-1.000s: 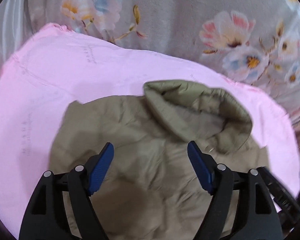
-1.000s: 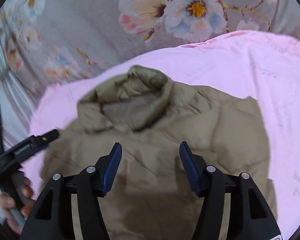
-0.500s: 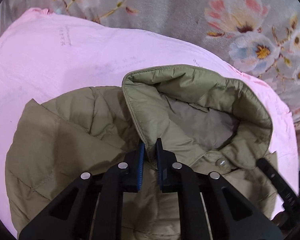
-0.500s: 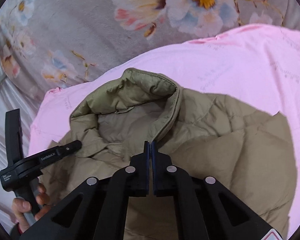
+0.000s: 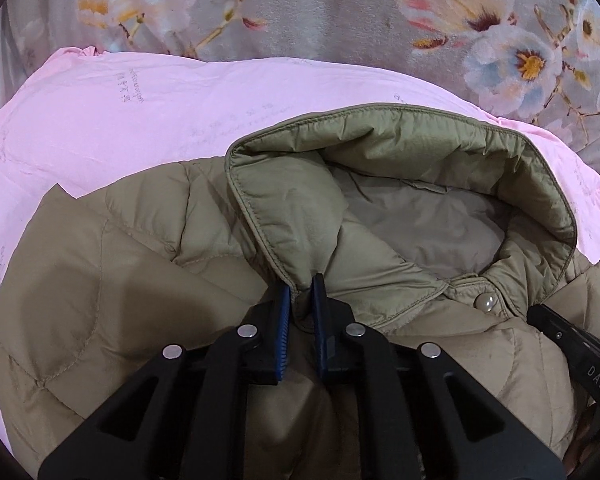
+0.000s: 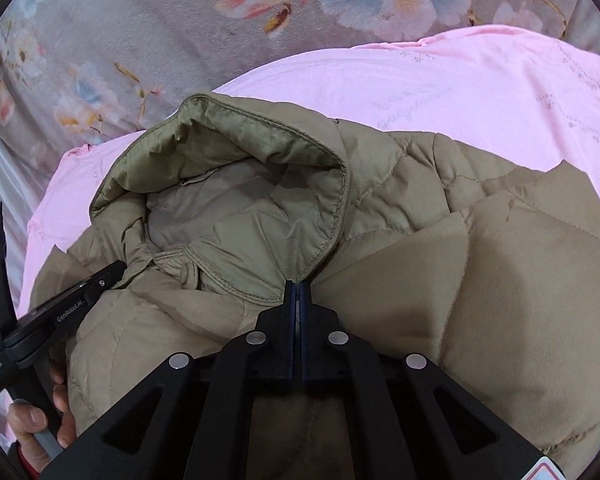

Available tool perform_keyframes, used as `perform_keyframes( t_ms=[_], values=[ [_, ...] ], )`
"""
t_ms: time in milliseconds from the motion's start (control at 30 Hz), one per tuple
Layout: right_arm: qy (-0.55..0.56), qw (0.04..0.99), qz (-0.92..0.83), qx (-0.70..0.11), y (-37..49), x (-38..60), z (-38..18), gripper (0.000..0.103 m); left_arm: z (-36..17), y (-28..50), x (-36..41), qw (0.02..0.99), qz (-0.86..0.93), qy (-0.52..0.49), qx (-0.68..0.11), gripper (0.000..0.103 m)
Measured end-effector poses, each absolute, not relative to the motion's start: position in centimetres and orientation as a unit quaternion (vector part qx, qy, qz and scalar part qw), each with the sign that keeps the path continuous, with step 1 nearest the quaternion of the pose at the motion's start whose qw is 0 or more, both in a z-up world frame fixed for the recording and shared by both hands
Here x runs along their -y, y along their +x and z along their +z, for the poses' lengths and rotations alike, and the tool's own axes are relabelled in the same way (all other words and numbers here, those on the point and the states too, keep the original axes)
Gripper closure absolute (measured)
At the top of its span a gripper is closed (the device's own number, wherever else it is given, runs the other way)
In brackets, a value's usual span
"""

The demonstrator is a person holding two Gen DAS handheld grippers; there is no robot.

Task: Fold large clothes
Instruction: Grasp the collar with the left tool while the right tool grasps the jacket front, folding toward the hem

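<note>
Olive quilted jacket lying on a pink sheet, hood open and gaping upward toward a floral blanket beyond. Folded already into a compact bundle, by the look of the doubled layers on both flanks.

Pinched at the left base of the hood by the left gripper, blue pads clamped on a ridge of fabric just beside the collar snap. Pinched at the opposite base of the hood by the right gripper, jaws pressed nearly flat together on a thin seam edge.

Wide open over the jacket's chest a second ago, both; shut half a second ago; now much closer to the hood, which fills far more of each view. Meaning, probably: grasp secured on both sides of the collar, hood fold about to start.

Next move likely a lift and a tuck of the hood down onto the body. Risk: slick shell fabric slipping from the thin right-hand pinch, or the puffy bundle springing open.
</note>
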State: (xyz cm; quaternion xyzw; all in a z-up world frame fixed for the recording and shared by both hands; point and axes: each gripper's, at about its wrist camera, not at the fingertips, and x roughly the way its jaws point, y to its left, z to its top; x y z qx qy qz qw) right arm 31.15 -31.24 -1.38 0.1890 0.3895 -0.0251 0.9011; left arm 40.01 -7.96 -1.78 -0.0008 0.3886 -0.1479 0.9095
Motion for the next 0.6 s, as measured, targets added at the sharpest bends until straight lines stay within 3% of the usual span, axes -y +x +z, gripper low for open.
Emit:
perform_keyframes(
  t_ms=[200,300,600],
  values=[
    [0.209,0.897,-0.019,-0.389,30.8,31.5,-1.5,0.102,-1.3,39.9,7.2,0.906,-0.156,-0.018,-0.393,0.09],
    [0.225,0.895,-0.025,-0.385,29.0,31.8,0.1,0.089,0.6,39.1,5.5,0.901,-0.175,-0.035,-0.395,0.089],
    [0.263,0.912,-0.029,-0.312,31.5,33.4,7.4,0.089,8.8,44.0,4.2,0.92,-0.139,-0.053,-0.364,0.086]
  ],
)
